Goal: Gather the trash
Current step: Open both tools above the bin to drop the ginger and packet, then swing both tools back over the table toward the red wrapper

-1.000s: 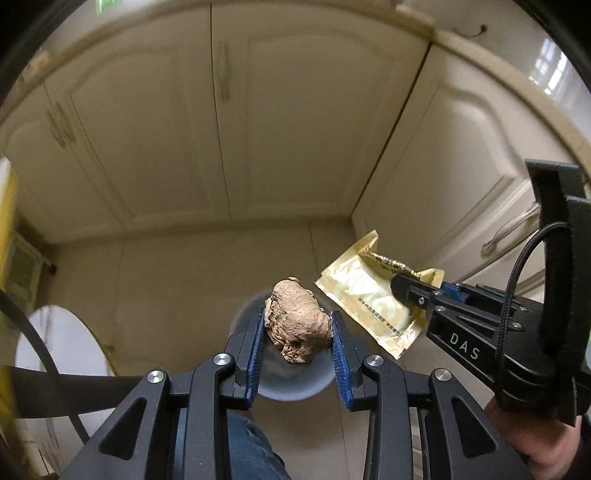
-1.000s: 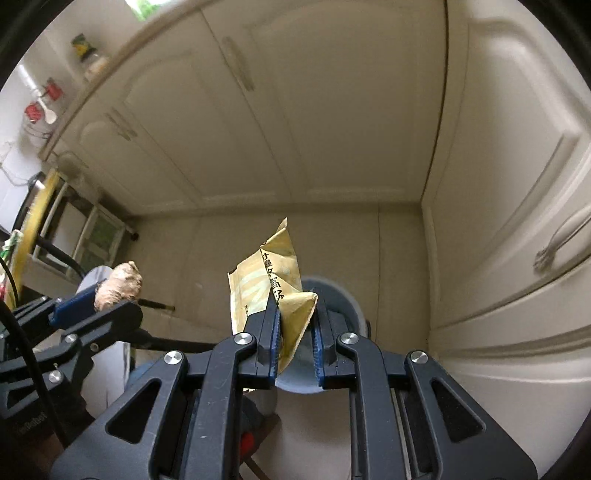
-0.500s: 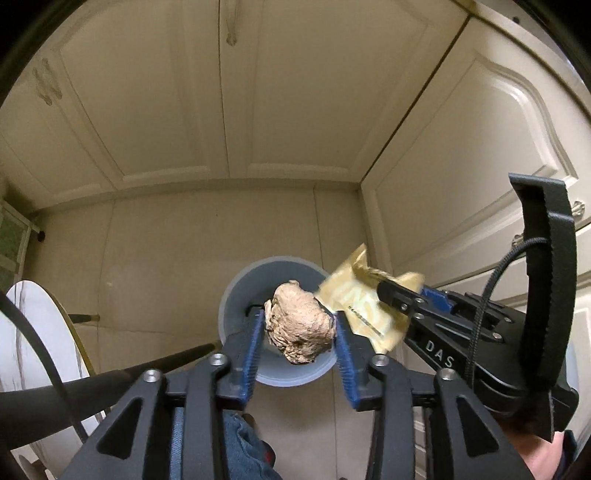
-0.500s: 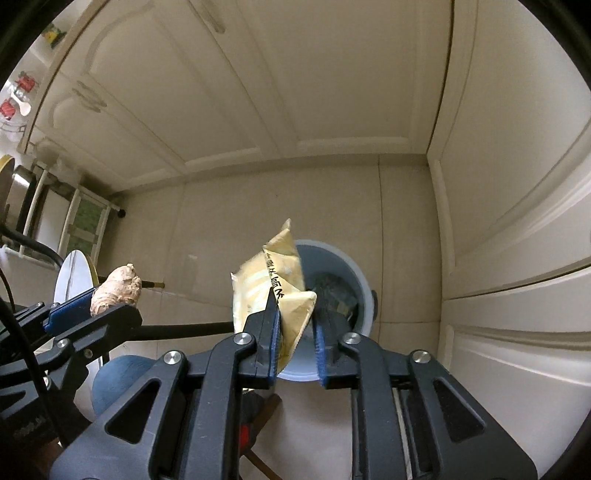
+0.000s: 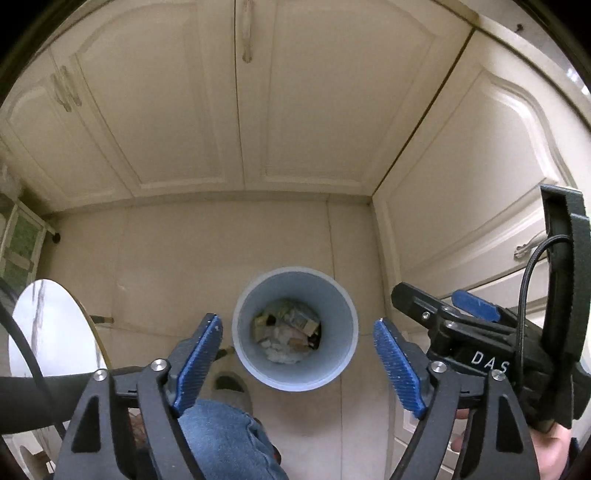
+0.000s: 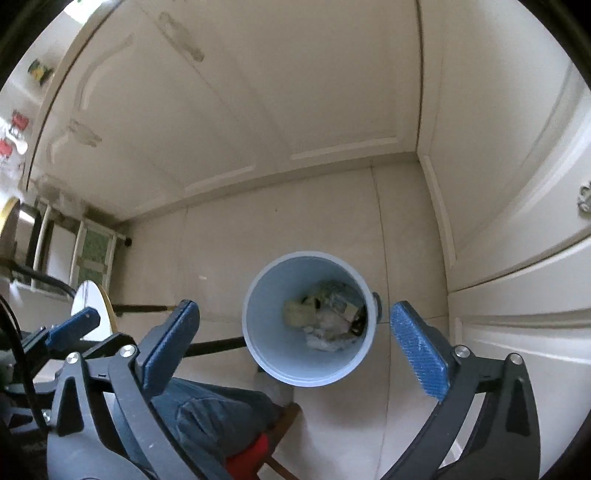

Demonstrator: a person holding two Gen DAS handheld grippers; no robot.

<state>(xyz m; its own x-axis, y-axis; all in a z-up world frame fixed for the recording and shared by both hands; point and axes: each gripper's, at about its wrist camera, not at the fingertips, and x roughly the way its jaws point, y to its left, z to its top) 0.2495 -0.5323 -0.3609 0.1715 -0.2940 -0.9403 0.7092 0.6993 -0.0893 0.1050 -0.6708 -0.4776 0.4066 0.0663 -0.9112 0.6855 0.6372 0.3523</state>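
Below both tongs (image 5: 297,363) (image 6: 295,339): bin (image 5: 240,310), trash (image 5: 286,334) inside.

Each hand-held gripper, the left hand-held gripper (image 5: 297,363) and the right hand-held gripper (image 6: 293,345), has black angular arms, silver screws and ribbed blue pads (image 5: 397,365). The right one carries white "DAS" lettering (image 5: 489,358) and a black cable (image 5: 532,273). The person wears blue jeans (image 5: 225,439).

cream cabinet doors (image 5: 303,92) filled the upper part of both views, with long handles (image 5: 246,29) near the top. a pale tiled floor (image 5: 184,251) lay below them. a round white tabletop (image 5: 48,332) sat at the left edge of the left view. a blue-jeaned knee (image 6: 214,413) showed at the bottom, with a grey shoe (image 5: 232,384) just above it in the left view.
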